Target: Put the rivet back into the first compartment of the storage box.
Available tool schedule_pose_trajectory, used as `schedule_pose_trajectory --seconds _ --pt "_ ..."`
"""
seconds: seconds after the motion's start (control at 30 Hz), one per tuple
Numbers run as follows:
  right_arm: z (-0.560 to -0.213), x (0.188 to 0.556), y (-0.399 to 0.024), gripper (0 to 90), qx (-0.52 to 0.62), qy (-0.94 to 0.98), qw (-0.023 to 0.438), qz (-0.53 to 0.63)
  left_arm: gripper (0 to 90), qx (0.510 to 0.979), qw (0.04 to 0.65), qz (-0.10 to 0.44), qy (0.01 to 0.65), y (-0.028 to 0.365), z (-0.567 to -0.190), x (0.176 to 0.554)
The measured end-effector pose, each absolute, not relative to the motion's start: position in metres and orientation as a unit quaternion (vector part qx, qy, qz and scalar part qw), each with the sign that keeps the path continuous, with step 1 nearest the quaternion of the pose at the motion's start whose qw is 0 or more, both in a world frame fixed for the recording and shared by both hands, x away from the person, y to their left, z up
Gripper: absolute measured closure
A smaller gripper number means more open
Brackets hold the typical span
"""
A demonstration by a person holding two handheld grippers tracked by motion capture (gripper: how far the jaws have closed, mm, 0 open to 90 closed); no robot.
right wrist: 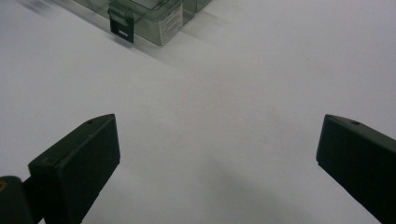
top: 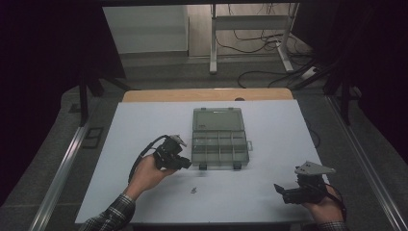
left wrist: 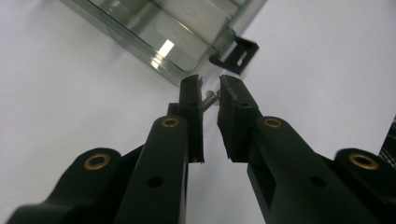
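The left tongs [left wrist: 210,91] are pinching a tiny screw [left wrist: 210,99] right at their tips, just beside the open organizer box [top: 219,139] on the worktop [top: 269,192]. The right tongs [right wrist: 217,154] hang wide open and empty near the worktop's right edge. With a grip that shallow, the screw could easily pop out before it clears the box wall.

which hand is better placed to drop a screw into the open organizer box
Left. The left hand-held gripper sits right at the near left corner of the clear box with a small screw between its nearly closed jaws. The right hand-held gripper is wide open, holds nothing, and rests farther off near the table's right edge.
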State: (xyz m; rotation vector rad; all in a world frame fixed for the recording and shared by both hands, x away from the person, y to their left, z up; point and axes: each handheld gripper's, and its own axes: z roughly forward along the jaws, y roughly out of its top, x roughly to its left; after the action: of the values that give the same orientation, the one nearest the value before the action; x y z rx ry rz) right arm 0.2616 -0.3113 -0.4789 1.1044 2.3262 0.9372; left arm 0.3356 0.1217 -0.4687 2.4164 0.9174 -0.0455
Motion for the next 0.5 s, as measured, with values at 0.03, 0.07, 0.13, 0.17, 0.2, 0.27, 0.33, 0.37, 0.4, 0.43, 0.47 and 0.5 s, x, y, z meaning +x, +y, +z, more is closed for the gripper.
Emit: schedule_pose_trajectory --seconds 0.03,0.07,0.13,0.17,0.2,0.27,0.33,0.37,0.4,0.43,0.47,0.5 --pt "-0.479 0.262 -0.311 0.0 0.395 0.832 0.199 0.335 80.1 0.897 0.276 -0.017 0.344 0.122 -0.467 0.338" --pt "-0.479 0.262 -0.311 0.0 0.394 0.833 0.199 0.334 80.1 0.896 0.278 -0.018 0.346 0.123 -0.466 0.34" --pt "-0.479 0.262 -0.311 0.0 0.394 0.833 0.198 0.333 80.1 0.894 0.28 -0.016 0.349 0.124 -0.463 0.344" --pt "-0.479 0.261 -0.311 0.0 0.394 0.833 0.198 0.333 80.1 0.893 0.281 -0.014 0.351 0.125 -0.461 0.346" --pt "-0.479 0.261 -0.311 0.0 0.394 0.833 0.198 0.333 80.1 0.892 0.283 -0.014 0.353 0.125 -0.46 0.348" --pt "-0.479 0.261 -0.311 0.0 0.394 0.833 0.198 0.333 80.1 0.889 0.287 -0.012 0.356 0.124 -0.457 0.352" --pt "-0.479 0.261 -0.311 0.0 0.394 0.834 0.198 0.333 80.0 0.888 0.288 -0.008 0.357 0.124 -0.455 0.356" --pt "-0.479 0.261 -0.311 0.0 0.393 0.834 0.198 0.333 80.0 0.888 0.288 -0.007 0.359 0.123 -0.454 0.358" --pt "-0.479 0.261 -0.311 0.0 0.393 0.834 0.197 0.333 80.0 0.887 0.288 -0.005 0.36 0.122 -0.453 0.36" --pt "-0.479 0.261 -0.311 0.0 0.393 0.834 0.197 0.333 80.0 0.887 0.288 -0.003 0.361 0.122 -0.453 0.363" --pt "-0.479 0.261 -0.311 0.0 0.393 0.834 0.197 0.333 80.0 0.886 0.289 -0.002 0.362 0.121 -0.453 0.365" --pt "-0.479 0.261 -0.311 0.0 0.393 0.834 0.197 0.333 80.0 0.886 0.289 -0.002 0.363 0.121 -0.453 0.367"
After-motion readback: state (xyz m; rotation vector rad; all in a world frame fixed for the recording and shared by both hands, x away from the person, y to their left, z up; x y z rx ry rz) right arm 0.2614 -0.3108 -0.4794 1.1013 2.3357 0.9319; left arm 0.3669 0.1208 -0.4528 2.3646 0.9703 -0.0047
